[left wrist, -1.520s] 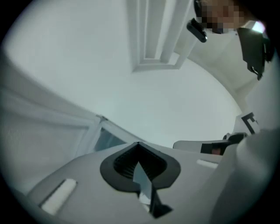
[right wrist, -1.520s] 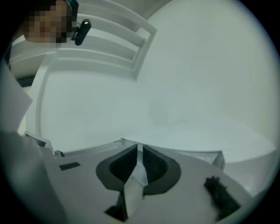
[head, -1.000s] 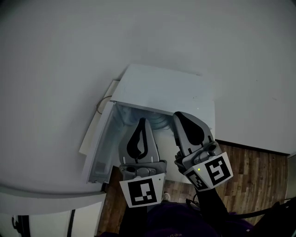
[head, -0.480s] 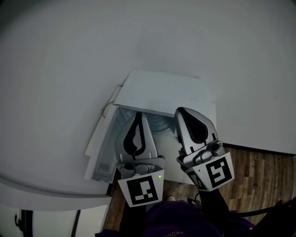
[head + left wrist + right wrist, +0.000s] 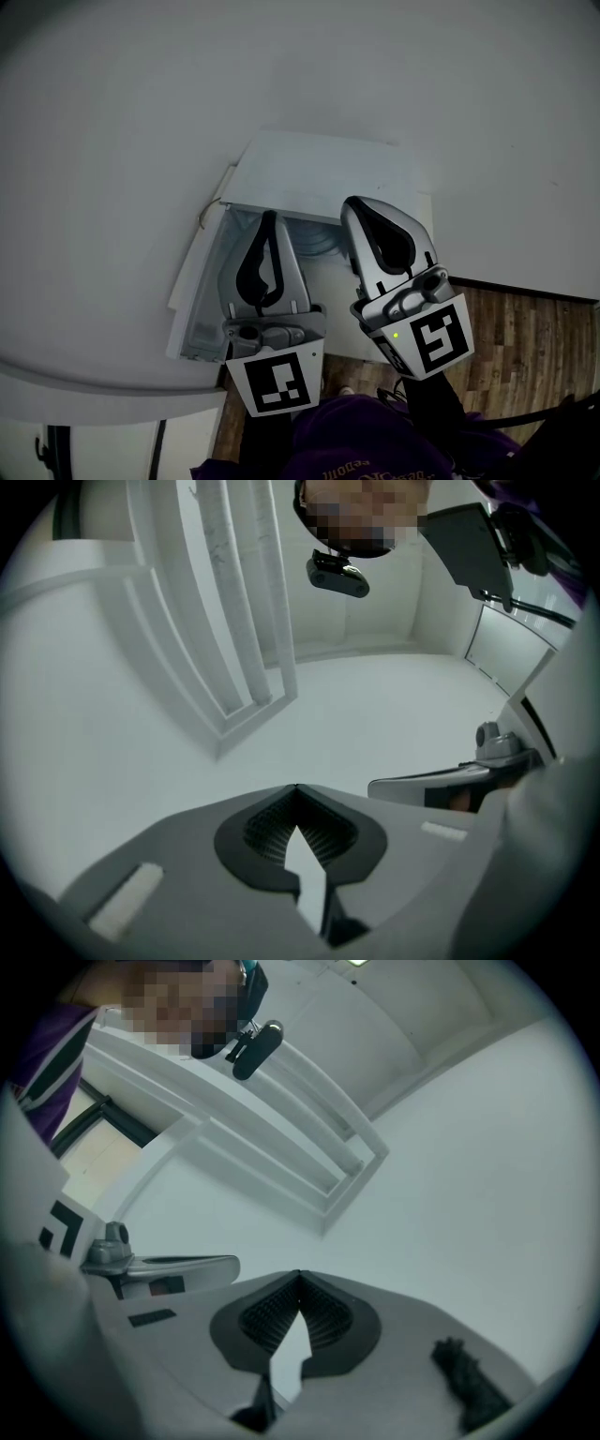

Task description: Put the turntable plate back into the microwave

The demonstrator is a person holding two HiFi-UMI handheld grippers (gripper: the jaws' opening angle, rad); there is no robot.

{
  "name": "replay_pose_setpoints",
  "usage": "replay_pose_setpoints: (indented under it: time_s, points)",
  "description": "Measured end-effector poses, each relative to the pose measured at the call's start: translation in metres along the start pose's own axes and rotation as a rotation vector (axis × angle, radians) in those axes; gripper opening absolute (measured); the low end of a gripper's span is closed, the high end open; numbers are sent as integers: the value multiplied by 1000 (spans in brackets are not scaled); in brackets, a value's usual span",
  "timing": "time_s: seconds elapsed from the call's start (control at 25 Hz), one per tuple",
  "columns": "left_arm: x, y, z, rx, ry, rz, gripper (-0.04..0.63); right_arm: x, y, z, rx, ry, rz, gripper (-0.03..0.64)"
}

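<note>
Pressed together at their tips, the ribbed fingers (image 5: pixel 187 864) of the grey two-jaw left gripper (image 5: pixel 268 219) hold nothing; only a narrow slit shows lower down between the pads. The grey right gripper (image 5: pixel 364 208) matches it: its fingers (image 5: pixel 375 1372) meet at the tips and are empty too.

In the head view both grippers sit at the centre of the frame, side by side and apart, their black-and-white marker cubes (image 5: pixel 277 380) at the lower edge. They point up the frame toward the white box-shaped microwave (image 5: pixel 328 173). Its white door (image 5: pixel 199 281) stands swung open at centre left. The pale round glass turntable plate (image 5: pixel 319 246) shows only in part, lying inside the microwave's open cavity, between the two grippers' fingers in the frame. Neither gripper touches it.

Brown wooden floorboards (image 5: pixel 525 337) fill the lower right of the head view, and a purple garment (image 5: pixel 356 441) shows at the bottom edge. Each gripper view looks up at white surfaces and a white framed panel (image 5: pixel 234 621).
</note>
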State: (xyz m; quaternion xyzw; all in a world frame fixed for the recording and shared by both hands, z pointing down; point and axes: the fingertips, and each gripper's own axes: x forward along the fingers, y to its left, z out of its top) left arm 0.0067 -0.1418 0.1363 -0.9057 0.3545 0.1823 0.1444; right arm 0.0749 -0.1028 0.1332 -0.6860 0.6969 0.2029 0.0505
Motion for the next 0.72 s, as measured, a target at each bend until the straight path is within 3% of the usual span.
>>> replay_pose_setpoints:
  time_s: [0.16,0.72]
  points:
    - [3,4,1,-37,0,-7,5,1,0,4,-38,-1,2,11]
    - [3,1,-2,-25,-4,-10,5,3,1,2,-40,-3,0,11]
